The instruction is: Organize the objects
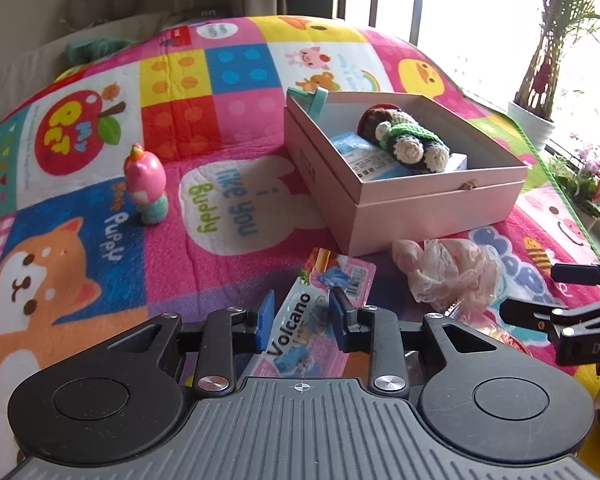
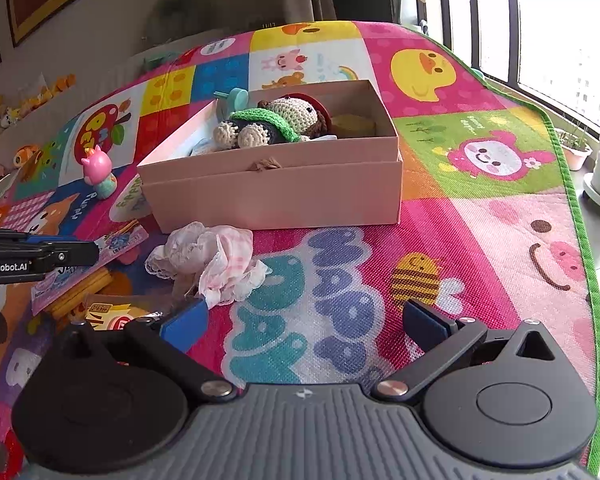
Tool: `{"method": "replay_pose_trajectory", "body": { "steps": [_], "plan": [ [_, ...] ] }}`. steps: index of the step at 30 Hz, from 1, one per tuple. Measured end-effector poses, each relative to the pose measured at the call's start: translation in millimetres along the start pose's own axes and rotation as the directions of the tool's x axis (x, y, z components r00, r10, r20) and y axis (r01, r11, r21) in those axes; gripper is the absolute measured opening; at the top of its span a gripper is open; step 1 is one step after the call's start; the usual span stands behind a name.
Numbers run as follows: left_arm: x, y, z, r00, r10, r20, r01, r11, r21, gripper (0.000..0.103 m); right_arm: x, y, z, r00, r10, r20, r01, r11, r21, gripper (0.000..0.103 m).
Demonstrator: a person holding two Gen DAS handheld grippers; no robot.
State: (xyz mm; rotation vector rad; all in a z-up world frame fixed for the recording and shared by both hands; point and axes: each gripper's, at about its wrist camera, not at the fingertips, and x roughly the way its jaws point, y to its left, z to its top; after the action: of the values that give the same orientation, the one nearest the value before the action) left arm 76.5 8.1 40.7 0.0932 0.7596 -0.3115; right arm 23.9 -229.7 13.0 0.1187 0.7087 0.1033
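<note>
My left gripper (image 1: 303, 316) is closed down narrow on a pink "Volcano" packet (image 1: 305, 304), its blue pads against the packet's two long edges. The right wrist view shows that packet (image 2: 124, 238) slanting under the left finger. My right gripper (image 2: 302, 314) stands wide open over the play mat with nothing between its fingers. A crumpled lace cloth (image 2: 212, 256) lies just beyond its left fingertip. The pink box (image 2: 280, 196) holds a crochet doll (image 2: 268, 120); in the left wrist view the doll (image 1: 404, 136) lies on a blue packet (image 1: 364, 156). A pink figurine (image 1: 146, 180) stands left of the box (image 1: 420, 216).
Yellow strips (image 2: 84, 288) and a red-and-yellow snack pack (image 2: 112, 316) lie by the packet's near end. A teal object (image 2: 236, 96) leans in the box's far corner. The mat's green edge (image 2: 580, 240) runs along the right, with plant pots (image 1: 532, 120) beyond it by the window.
</note>
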Motion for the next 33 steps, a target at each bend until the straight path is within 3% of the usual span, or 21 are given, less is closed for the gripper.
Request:
{"method": "replay_pose_trajectory", "body": {
  "steps": [6, 10, 13, 16, 20, 23, 26, 33],
  "plan": [
    [3.0, 5.7, 2.0, 0.999, -0.038, -0.007, 0.038, 0.999, -0.014, 0.033, 0.6, 0.1, -0.2, 1.000, 0.001, -0.006, -0.001, 1.000, 0.001, 0.103],
    [-3.7, 30.8, 4.1, 0.993, -0.120, 0.025, 0.122, 0.984, -0.126, 0.033, 0.7, 0.0, -0.3, 1.000, 0.001, -0.006, -0.001, 1.000, 0.001, 0.103],
    [-17.1, 58.8, 13.8, 0.989, -0.039, 0.141, 0.073, 0.966, -0.248, 0.032, 0.6, -0.7, -0.2, 1.000, 0.001, -0.005, -0.001, 1.000, 0.004, 0.103],
    [-15.6, 79.9, 34.1, 0.971, 0.083, 0.226, -0.011, 0.952, -0.305, 0.032, 0.8, -0.6, -0.2, 1.000, 0.003, -0.006, -0.003, 1.000, 0.001, 0.103],
    [26.2, 85.4, 60.9, 0.966, 0.193, 0.175, -0.136, 0.947, -0.291, 0.032, 0.7, -0.4, -0.2, 1.000, 0.004, -0.003, -0.004, 1.000, 0.006, 0.103],
    [55.9, 89.7, 72.6, 0.934, 0.334, 0.124, -0.283, 0.907, -0.310, 0.039, 0.7, -1.2, -0.5, 1.000, 0.004, -0.001, -0.004, 1.000, 0.011, 0.103],
    [68.7, 95.0, 83.7, 0.917, 0.374, 0.139, -0.315, 0.893, -0.321, 0.040, 1.0, -2.4, -0.5, 1.000, 0.006, -0.001, -0.006, 1.000, 0.016, 0.103],
    [97.8, 117.0, 93.1, 0.951, 0.292, 0.103, -0.229, 0.886, -0.403, 0.040, 2.0, -1.4, -0.7, 1.000, 0.009, -0.006, -0.009, 1.000, 0.006, 0.103]
  ]
}}
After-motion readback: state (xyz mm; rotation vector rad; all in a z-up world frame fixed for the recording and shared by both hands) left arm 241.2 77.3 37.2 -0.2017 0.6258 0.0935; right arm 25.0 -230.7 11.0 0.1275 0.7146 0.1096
